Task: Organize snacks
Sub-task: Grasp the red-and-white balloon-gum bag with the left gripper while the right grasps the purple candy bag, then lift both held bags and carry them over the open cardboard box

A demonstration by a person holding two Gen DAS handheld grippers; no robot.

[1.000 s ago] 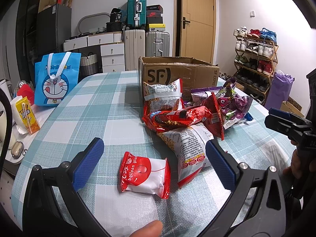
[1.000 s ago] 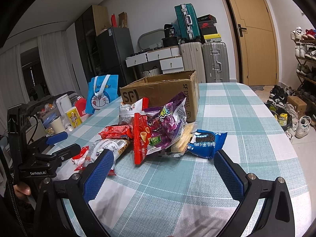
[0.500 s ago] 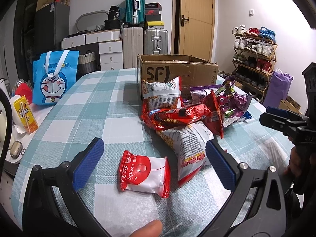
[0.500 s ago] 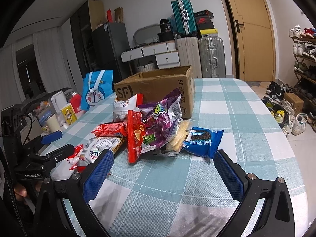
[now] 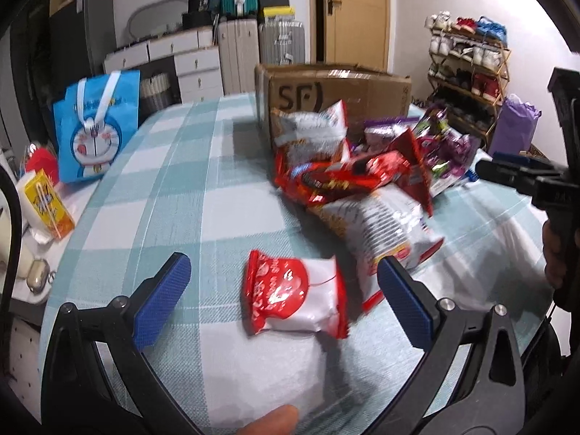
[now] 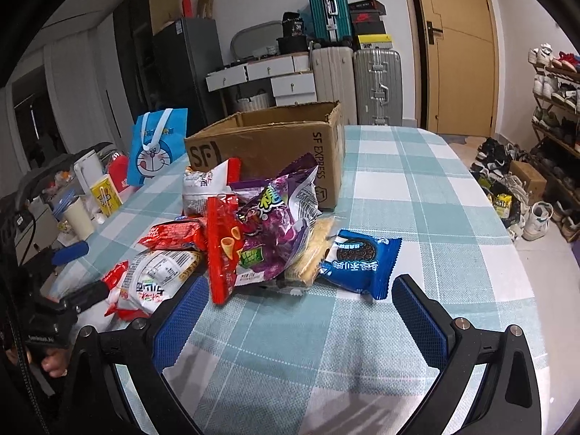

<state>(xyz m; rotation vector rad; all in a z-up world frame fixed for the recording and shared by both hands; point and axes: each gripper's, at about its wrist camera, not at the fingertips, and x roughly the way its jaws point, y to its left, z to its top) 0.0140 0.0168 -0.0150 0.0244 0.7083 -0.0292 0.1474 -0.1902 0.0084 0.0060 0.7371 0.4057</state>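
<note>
Red-and-white pouch point(image 5: 295, 291): lower centre, lying loose between the gaping left gripper point(image 5: 281, 297). Snack pile point(image 6: 253, 239): mid-frame, before the box point(image 6: 275, 145). Right gripper point(image 6: 297, 317): spread, empty. Judged: nothing visibly boxed, all remains

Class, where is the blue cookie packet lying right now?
In the right wrist view, the blue cookie packet lies on the checked tablecloth, at the pile's right edge beside the purple snack bag.
</note>
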